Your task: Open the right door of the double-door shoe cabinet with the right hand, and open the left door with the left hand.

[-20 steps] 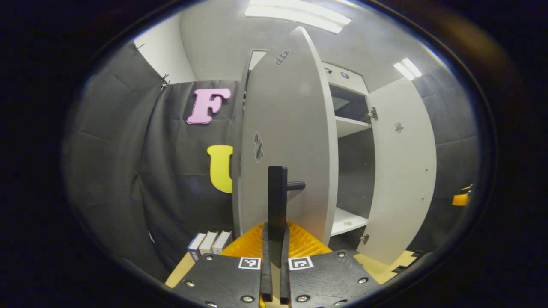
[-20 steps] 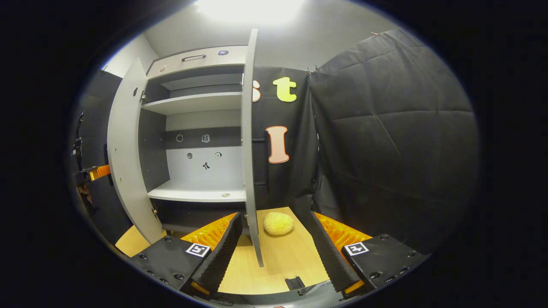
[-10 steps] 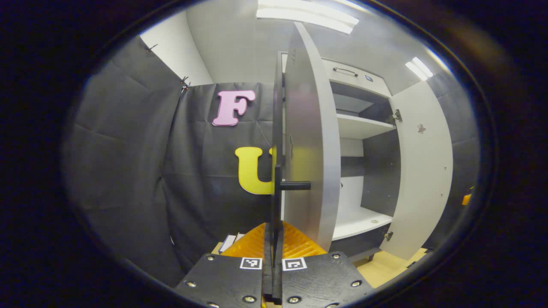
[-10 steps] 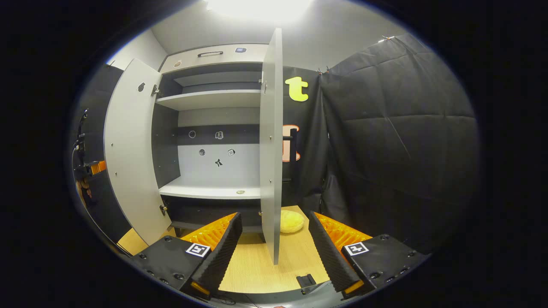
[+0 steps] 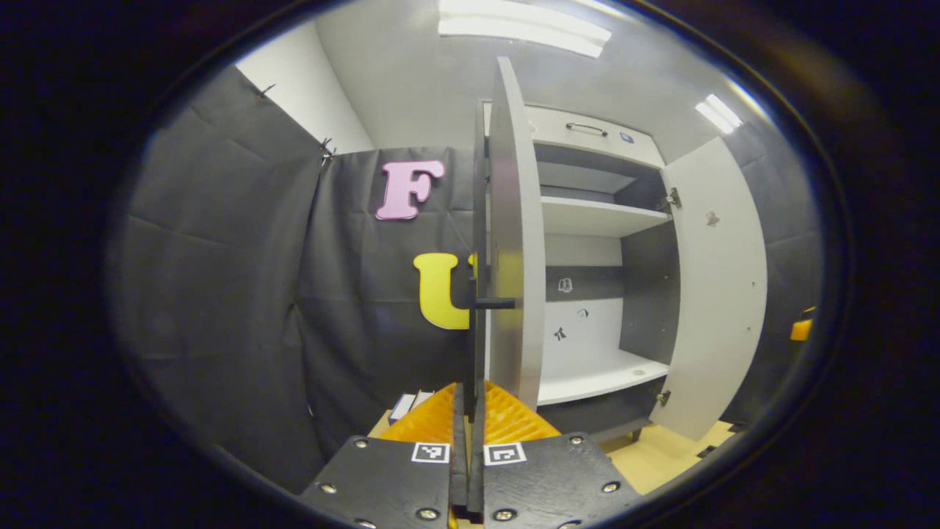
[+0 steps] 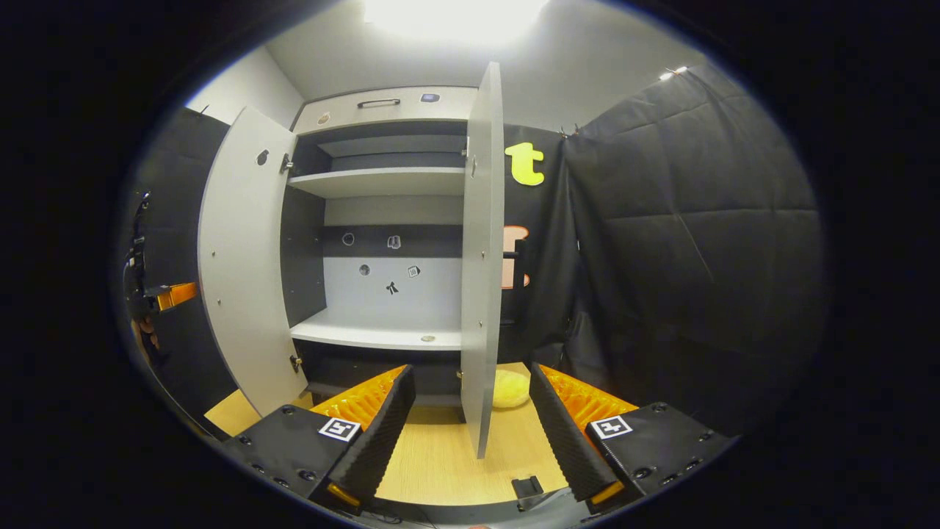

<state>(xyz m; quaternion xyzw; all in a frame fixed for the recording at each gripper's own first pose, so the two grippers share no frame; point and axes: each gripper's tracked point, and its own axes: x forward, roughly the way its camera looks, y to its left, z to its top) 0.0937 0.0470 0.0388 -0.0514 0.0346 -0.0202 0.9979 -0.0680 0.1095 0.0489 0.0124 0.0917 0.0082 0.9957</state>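
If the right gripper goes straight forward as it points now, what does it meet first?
Most likely the front edge of the open right door, which stands between the open fingers of the right gripper. Depth is uncertain.

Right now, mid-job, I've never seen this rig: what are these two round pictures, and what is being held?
A person carries hand-held tongs in each hand, and a camera rides on each, looking along its fingers. In the left gripper view, the left tongs are closed on the black handle of the left door, seen edge-on. In the right gripper view, the right tongs are open and hold nothing; the right door stands between their fingers. Both doors are open. A yellow lump lies on the wooden surface.
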